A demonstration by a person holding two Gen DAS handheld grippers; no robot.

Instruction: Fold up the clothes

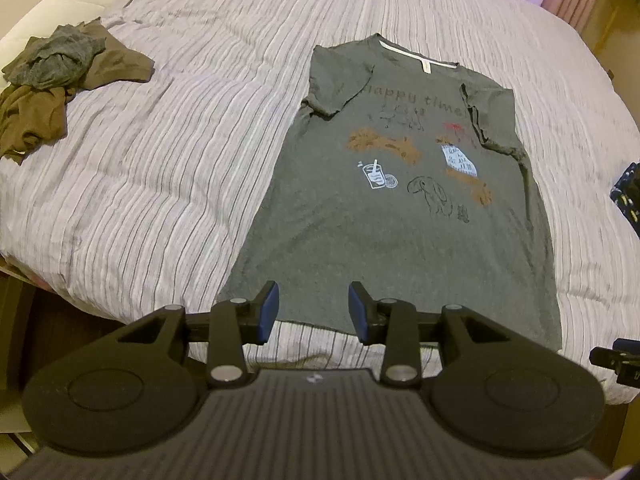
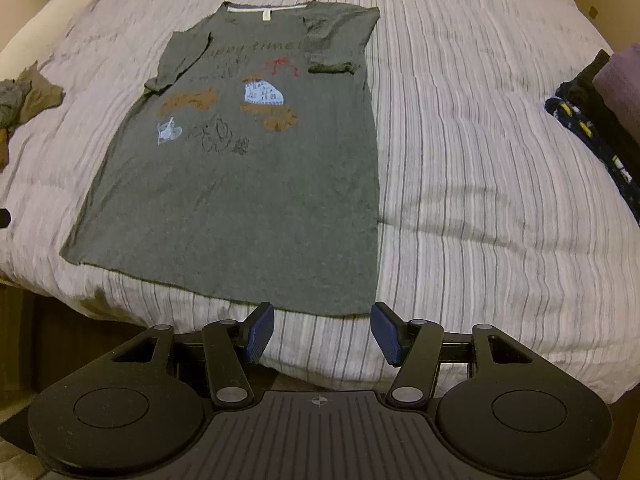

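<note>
A grey T-shirt (image 1: 380, 232) with small printed drawings lies flat, front up, on the striped bedspread (image 1: 160, 160), collar at the far end. Both sleeves are folded in over the chest. My left gripper (image 1: 314, 298) hovers open over the shirt's near hem, toward its left part, with nothing between the blue pads (image 1: 267, 312). In the right wrist view the same T-shirt (image 2: 248, 200) runs away from me. My right gripper (image 2: 323, 316) stands open just at the hem's right corner, its pads (image 2: 385, 334) clear of the cloth.
A crumpled pile of olive and grey clothes (image 1: 52, 80) lies at the far left of the bed. Dark blue patterned garments (image 2: 588, 136) are stacked at the right edge. A pale pillow (image 2: 60, 16) lies at the head. The bed's near edge drops to dark floor (image 1: 60, 340).
</note>
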